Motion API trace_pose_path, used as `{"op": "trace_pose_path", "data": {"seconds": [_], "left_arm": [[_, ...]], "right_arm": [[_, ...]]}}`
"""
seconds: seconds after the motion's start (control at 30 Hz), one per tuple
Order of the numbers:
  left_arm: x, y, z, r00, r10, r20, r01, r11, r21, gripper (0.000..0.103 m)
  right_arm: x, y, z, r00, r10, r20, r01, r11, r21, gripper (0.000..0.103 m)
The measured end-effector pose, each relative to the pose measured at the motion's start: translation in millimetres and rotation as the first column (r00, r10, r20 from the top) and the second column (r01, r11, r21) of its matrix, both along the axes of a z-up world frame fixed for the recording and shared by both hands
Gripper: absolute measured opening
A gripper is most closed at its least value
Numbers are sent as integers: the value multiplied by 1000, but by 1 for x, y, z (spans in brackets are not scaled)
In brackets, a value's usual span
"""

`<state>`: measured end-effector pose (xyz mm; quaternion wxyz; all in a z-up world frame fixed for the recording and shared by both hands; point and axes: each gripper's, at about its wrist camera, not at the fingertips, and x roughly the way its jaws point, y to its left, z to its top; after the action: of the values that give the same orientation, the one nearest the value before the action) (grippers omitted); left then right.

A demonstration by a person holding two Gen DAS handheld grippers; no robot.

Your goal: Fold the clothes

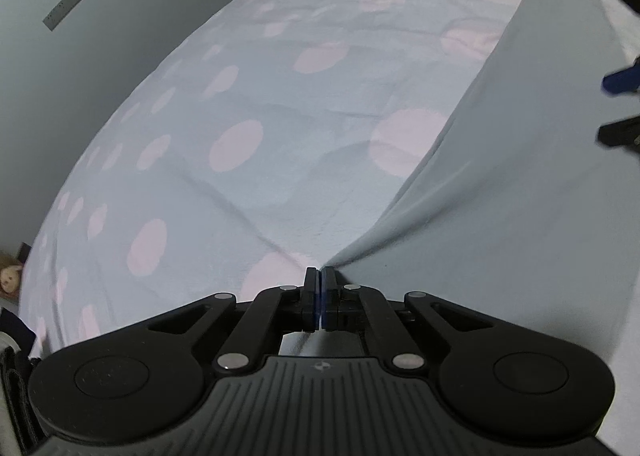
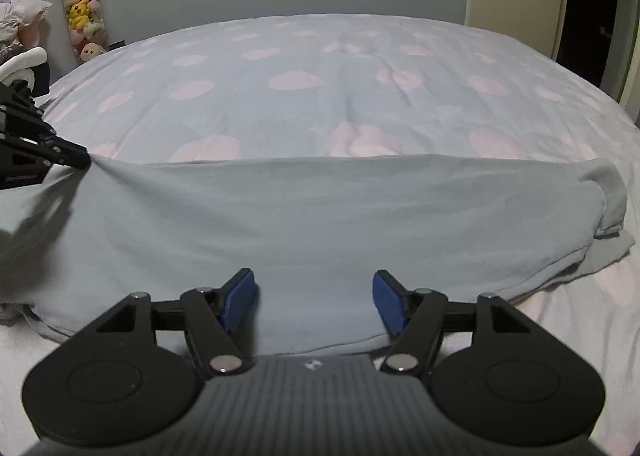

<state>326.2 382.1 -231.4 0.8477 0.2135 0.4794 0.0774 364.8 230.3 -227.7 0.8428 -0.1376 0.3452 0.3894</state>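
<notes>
The left gripper (image 1: pixel 320 276) is pinched tight on a corner of the grey garment (image 2: pixel 304 216), which lies spread across the spotted bedcover (image 2: pixel 288 68), while the right gripper (image 2: pixel 314 302) hangs spread wide above the near hem, gripping nothing. With only one corner held, any pull would likely drag the cloth askew — bunching the layers stacked at its far right end. The thin fabric could also slip from the pinch.
</notes>
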Motion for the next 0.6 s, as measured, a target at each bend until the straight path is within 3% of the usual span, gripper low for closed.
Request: {"op": "trace_pose_path", "data": {"seconds": [0.17,0.3,0.37,0.43,0.47,0.6], "left_arm": [[1,-7,-12,999,36,-30,-35,999,24,5],[-12,-12,1,996,93,13,-93,996,15,41],[-22,-15,10,991,127,40,-127,992,-2,41],[-32,-18,20,985,161,66,-160,987,-21,41],[-38,-21,23,982,172,73,-170,985,-34,42],[-61,-39,30,976,204,72,-199,977,-71,42]], "right_arm": [[9,-9,5,1000,-13,-10,13,999,36,70],[30,-31,16,997,-76,-8,76,993,93,69],[50,-49,20,992,-127,-6,127,984,124,62],[74,-71,23,978,-209,-15,208,966,153,42],[86,-84,23,967,-252,-29,253,953,169,41],[133,-136,19,897,-426,-120,443,866,234,28]]}}
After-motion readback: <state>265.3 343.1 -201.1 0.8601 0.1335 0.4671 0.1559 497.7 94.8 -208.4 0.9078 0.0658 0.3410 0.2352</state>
